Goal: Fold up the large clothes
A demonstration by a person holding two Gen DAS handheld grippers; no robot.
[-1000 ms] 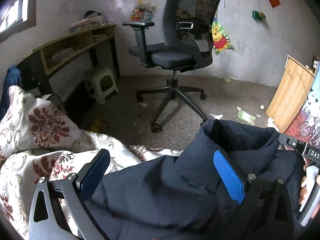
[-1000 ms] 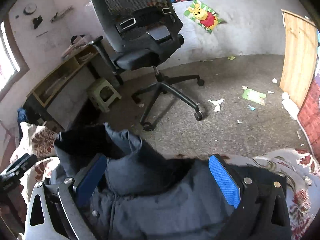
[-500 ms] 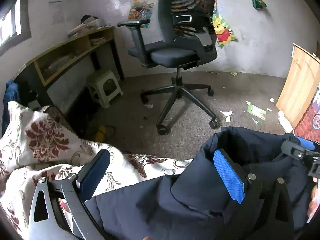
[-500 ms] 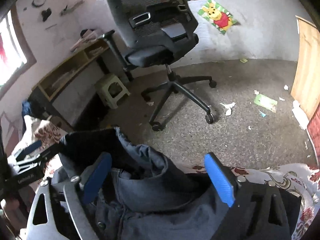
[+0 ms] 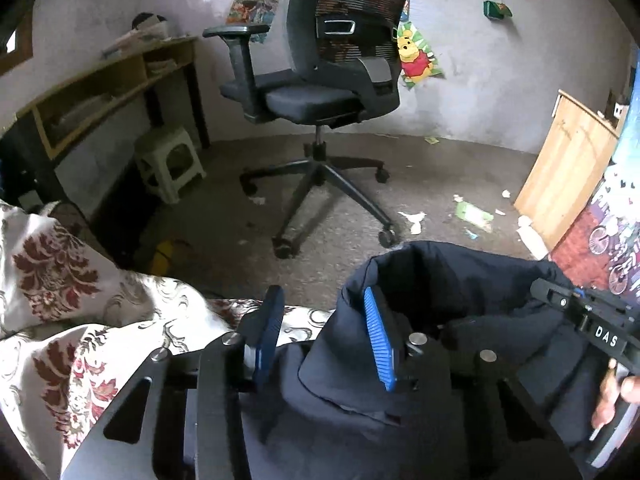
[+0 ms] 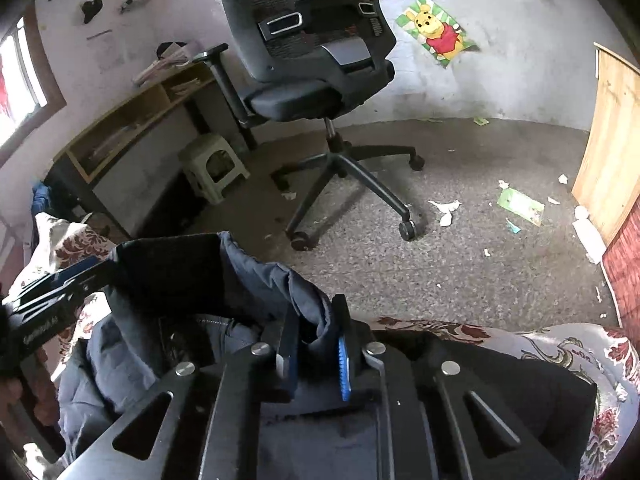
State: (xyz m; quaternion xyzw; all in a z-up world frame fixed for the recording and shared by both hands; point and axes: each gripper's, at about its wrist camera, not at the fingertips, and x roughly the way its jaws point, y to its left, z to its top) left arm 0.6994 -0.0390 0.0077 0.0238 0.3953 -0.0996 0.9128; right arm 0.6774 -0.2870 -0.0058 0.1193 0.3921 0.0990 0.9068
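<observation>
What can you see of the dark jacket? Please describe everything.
The jacket is dark navy, padded-looking fabric, crumpled on a floral bedcover. Its edge stands up in folds. The right gripper is shut on one raised fold. The left gripper is partly closed with fabric against its blue pad; a firm grip cannot be confirmed.

"DAS" in white on the right tool (image 5: 592, 320), rest cut off

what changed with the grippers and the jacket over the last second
Both grippers narrowed from wide open. The right gripper has closed on a fold of the jacket. The left gripper is partly closed, its right finger against the jacket's edge, a gap left between the fingers. The jacket stayed bunched on the floral bedspread; the chair stayed put.
</observation>
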